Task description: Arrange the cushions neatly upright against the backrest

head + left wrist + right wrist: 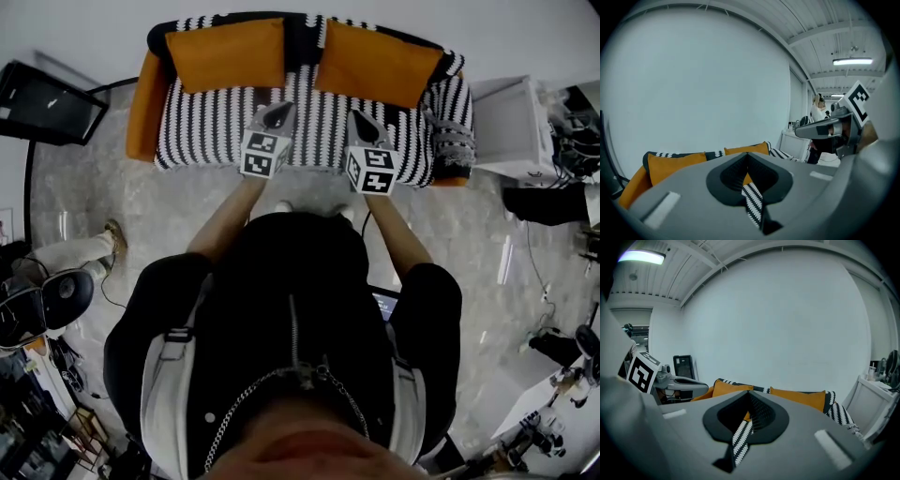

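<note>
White cabinet (pixel 511 131) beside striped sofa (pixel 319 127)

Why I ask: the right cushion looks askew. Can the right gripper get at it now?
Probably yes: the right gripper hovers over the striped seat, facing the right orange cushion with nothing between them. Its fingers are shut and would have to open first.

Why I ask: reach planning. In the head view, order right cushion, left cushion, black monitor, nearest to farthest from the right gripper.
From the right gripper:
1. Right orange cushion, just ahead.
2. Left orange cushion, ahead-left.
3. Black monitor, far left.
</note>
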